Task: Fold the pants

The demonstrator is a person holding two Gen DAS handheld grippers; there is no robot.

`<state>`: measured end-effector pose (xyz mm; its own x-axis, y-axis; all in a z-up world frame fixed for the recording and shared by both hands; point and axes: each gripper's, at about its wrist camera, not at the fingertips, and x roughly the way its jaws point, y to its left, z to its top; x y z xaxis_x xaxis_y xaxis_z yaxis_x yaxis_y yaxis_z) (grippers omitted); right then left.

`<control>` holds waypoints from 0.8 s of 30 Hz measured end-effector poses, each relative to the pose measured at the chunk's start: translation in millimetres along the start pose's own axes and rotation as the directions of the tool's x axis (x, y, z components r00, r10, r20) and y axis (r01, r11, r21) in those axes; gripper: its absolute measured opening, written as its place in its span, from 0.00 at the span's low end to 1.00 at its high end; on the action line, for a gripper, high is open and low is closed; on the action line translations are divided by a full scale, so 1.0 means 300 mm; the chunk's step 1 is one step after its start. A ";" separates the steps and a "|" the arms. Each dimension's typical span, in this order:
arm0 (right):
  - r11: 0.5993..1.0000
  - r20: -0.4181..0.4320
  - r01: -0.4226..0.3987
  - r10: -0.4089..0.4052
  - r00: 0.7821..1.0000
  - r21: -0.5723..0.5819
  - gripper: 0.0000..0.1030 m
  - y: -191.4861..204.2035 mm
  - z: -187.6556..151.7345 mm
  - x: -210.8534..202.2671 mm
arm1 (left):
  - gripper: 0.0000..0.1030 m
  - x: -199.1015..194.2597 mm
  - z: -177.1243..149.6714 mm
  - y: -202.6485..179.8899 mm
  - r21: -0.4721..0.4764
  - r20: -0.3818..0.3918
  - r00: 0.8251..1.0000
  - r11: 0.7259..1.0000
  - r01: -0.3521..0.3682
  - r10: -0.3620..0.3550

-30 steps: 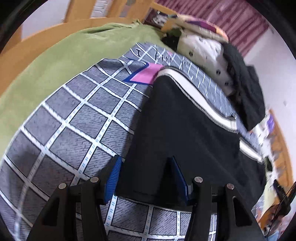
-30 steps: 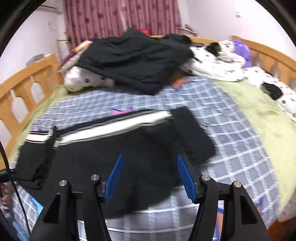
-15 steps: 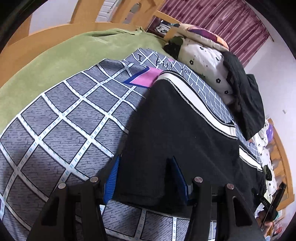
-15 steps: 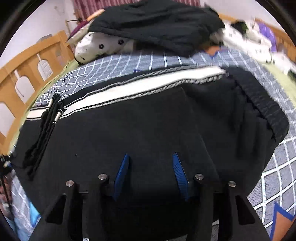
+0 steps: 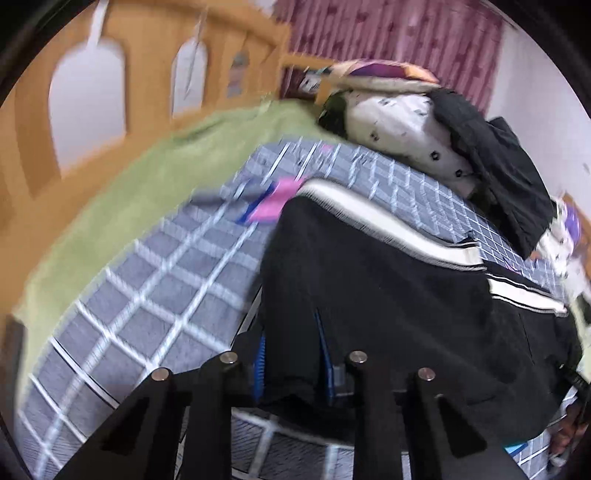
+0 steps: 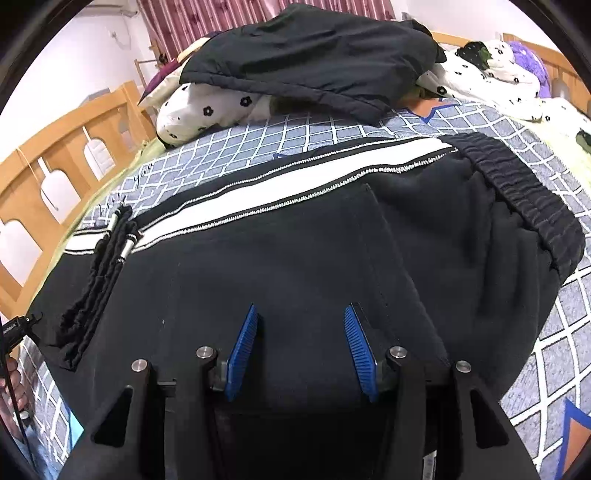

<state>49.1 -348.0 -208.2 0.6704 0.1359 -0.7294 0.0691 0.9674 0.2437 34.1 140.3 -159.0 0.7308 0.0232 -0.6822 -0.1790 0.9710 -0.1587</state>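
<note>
Since the earlier frames, the left gripper [image 5: 291, 354] has narrowed its blue pads onto the near hem of the black track pants [image 5: 388, 295], and its view has swung toward the wooden bed rail [image 5: 147, 66]. Only the right wrist view shows the elastic waistband [image 6: 532, 206] at far right and the right gripper [image 6: 301, 350], pads apart over the fabric. Long axis runs left–right along the white side stripe [image 6: 295, 188], on a grey checked bedsheet [image 6: 258, 136] before maroon curtains [image 6: 207, 14].
</note>
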 end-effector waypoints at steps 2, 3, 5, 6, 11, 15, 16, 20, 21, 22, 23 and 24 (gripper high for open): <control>1.000 -0.008 -0.013 0.013 1.000 -0.003 0.49 -0.001 0.004 -0.004 | 0.21 -0.038 0.041 -0.041 0.010 0.016 1.000 1.000 0.008 -0.008; 1.000 -0.013 -0.013 0.013 1.000 -0.011 0.48 0.000 0.005 -0.007 | 0.21 -0.046 0.064 -0.054 0.002 0.003 1.000 1.000 0.000 0.000; 0.999 -0.013 -0.017 0.017 1.000 -0.028 0.46 0.000 0.010 -0.029 | 0.22 -0.040 0.091 -0.061 -0.032 -0.032 0.999 0.999 -0.013 0.012; 0.999 -0.008 -0.022 0.021 1.000 -0.026 0.46 -0.002 0.009 -0.039 | 0.24 -0.029 0.095 -0.056 -0.046 -0.054 0.998 0.999 -0.023 0.020; 0.993 -0.007 -0.115 0.114 0.993 -0.037 0.46 0.022 -0.017 -0.086 | 0.35 0.007 0.016 -0.007 -0.009 -0.120 0.978 0.985 -0.171 0.169; 0.984 -0.055 -0.109 0.102 0.993 -0.145 0.46 0.098 -0.062 -0.065 | 0.36 -0.039 -0.050 0.023 0.016 -0.119 0.980 0.987 -0.158 0.159; 0.981 -0.064 -0.085 0.075 0.995 -0.172 0.46 0.128 -0.073 -0.058 | 0.41 -0.053 -0.060 0.028 0.020 -0.114 0.981 0.988 -0.153 0.155; 0.967 -0.077 -0.197 0.187 0.979 -0.162 0.46 0.241 -0.066 -0.099 | 0.52 -0.077 -0.069 0.055 0.006 -0.073 0.989 0.992 -0.128 0.129; 0.961 -0.072 -0.220 0.211 0.975 -0.165 0.46 0.283 -0.065 -0.110 | 0.52 -0.076 -0.066 0.065 -0.007 -0.071 0.990 0.993 -0.122 0.121; 0.957 -0.068 -0.233 0.225 0.972 -0.171 0.46 0.328 -0.063 -0.115 | 0.52 -0.071 -0.060 0.081 -0.028 -0.074 0.992 0.994 -0.102 0.100; 0.953 -0.070 -0.248 0.239 0.968 -0.176 0.46 0.360 -0.063 -0.118 | 0.52 -0.064 -0.053 0.091 -0.043 -0.074 0.994 0.996 -0.083 0.080; 0.942 -0.083 -0.282 0.271 0.959 -0.182 0.46 0.419 -0.062 -0.115 | 0.52 -0.062 -0.051 0.105 -0.063 -0.067 0.997 0.997 -0.054 0.050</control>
<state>20.9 -227.0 -164.3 0.6000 0.4107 -0.6866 -0.2586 0.9117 0.3194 4.9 166.8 -162.1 0.6755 0.0557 -0.7353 -0.2592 0.9515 -0.1660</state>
